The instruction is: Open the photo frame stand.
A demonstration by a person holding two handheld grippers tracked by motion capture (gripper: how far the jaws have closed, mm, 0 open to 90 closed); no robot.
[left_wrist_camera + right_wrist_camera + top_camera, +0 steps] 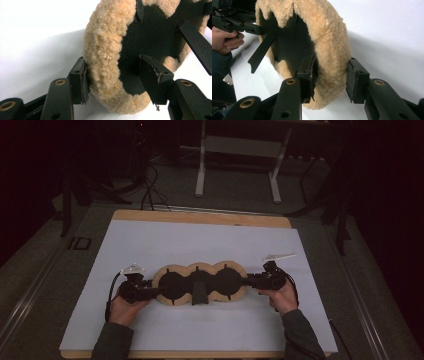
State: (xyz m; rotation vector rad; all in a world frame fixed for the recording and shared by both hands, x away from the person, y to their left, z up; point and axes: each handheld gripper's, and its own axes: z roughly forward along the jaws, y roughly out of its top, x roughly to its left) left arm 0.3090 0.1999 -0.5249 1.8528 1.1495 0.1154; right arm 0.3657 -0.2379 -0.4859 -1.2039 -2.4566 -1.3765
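Tan fleece rims a 3-lobed black pad (199, 284) lying across the white sheet (200, 245) near the table's front edge; the left gripper (145, 291) and right gripper (252, 281) meet its 2 ends. In the left gripper view, the jaws straddle the fleece rim (105, 55), one pad touching, the other not yet pressing. In the right gripper view, one pad touches fleece, the other stands apart. Both grips look unfinished; lifting remains.

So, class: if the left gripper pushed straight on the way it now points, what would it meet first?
The left gripper already straddles the tan fleece-edged, three-lobed black pad; its fluffy rim sits between the jaws, so it would likely meet that rim first.
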